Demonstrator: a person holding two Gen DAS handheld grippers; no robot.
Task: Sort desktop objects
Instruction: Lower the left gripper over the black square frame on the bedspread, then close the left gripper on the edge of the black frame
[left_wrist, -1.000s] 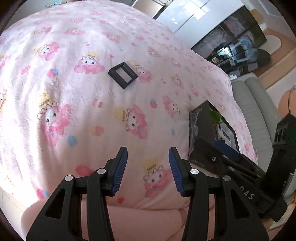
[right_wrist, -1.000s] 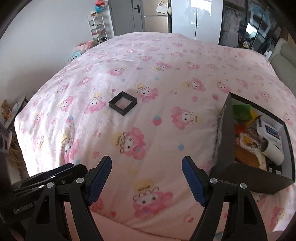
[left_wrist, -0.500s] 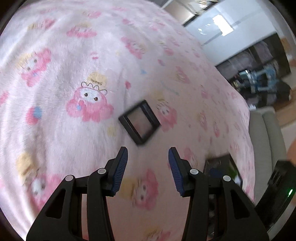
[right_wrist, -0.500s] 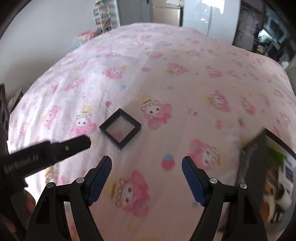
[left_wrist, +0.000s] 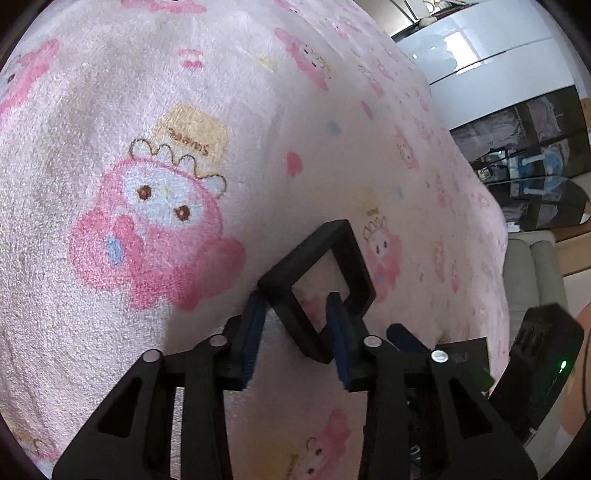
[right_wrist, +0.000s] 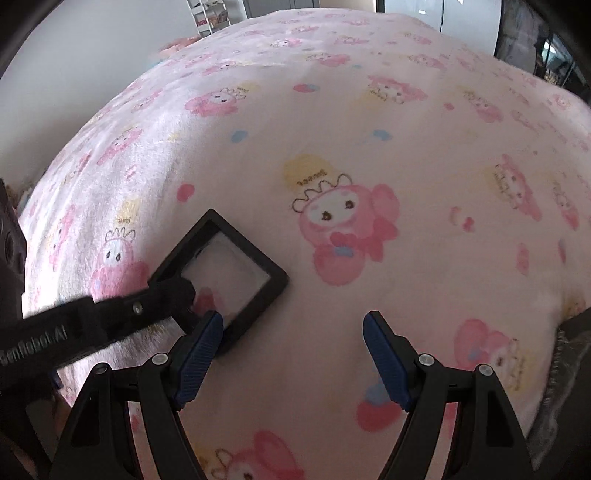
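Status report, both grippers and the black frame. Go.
Left gripper closing around black square frame's near corner on pink blanket. Right gripper open, empty, beside frame. Nothing obstructing.
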